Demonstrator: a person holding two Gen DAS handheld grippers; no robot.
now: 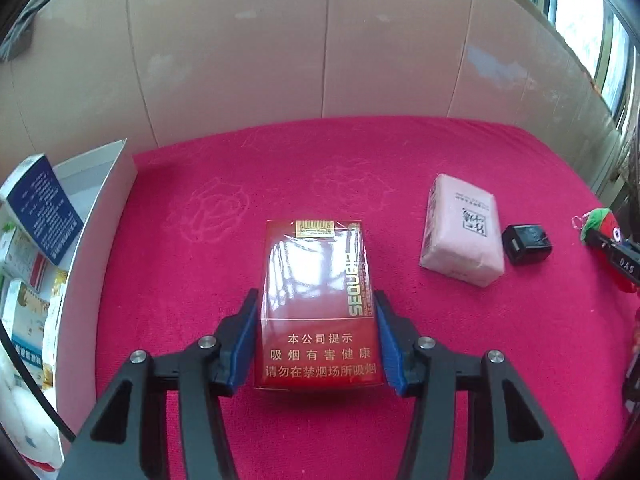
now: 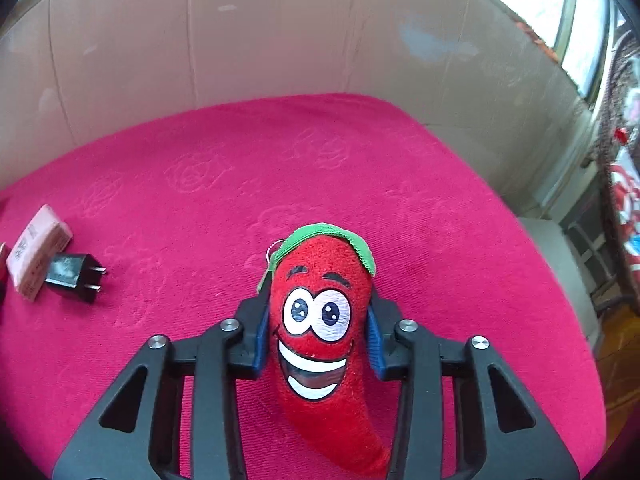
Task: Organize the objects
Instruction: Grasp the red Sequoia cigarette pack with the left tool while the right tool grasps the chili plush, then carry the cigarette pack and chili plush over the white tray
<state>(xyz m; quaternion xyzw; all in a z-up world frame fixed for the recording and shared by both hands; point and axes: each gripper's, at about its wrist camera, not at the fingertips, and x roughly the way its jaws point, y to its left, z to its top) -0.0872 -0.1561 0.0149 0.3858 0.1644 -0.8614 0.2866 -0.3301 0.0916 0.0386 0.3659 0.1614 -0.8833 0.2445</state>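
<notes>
In the left wrist view my left gripper (image 1: 316,300) is shut on a red cigarette pack (image 1: 318,304), its blue pads (image 1: 245,344) pressed against both long sides. In the right wrist view my right gripper (image 2: 318,300) is shut on a red plush chili toy (image 2: 320,332) with a smiling face and green cap. A pink tissue pack (image 1: 462,230) and a black charger plug (image 1: 526,245) lie on the pink cloth (image 1: 280,184) to the right; both also show in the right wrist view, the pack (image 2: 38,252) and plug (image 2: 74,272) at far left.
A white open box (image 1: 100,216) at the left edge holds several cartons, one blue (image 1: 44,208). A white plush (image 1: 24,412) lies at lower left. A cardboard wall (image 1: 320,40) stands behind the cloth. The chili toy and right gripper show at the right edge (image 1: 604,236).
</notes>
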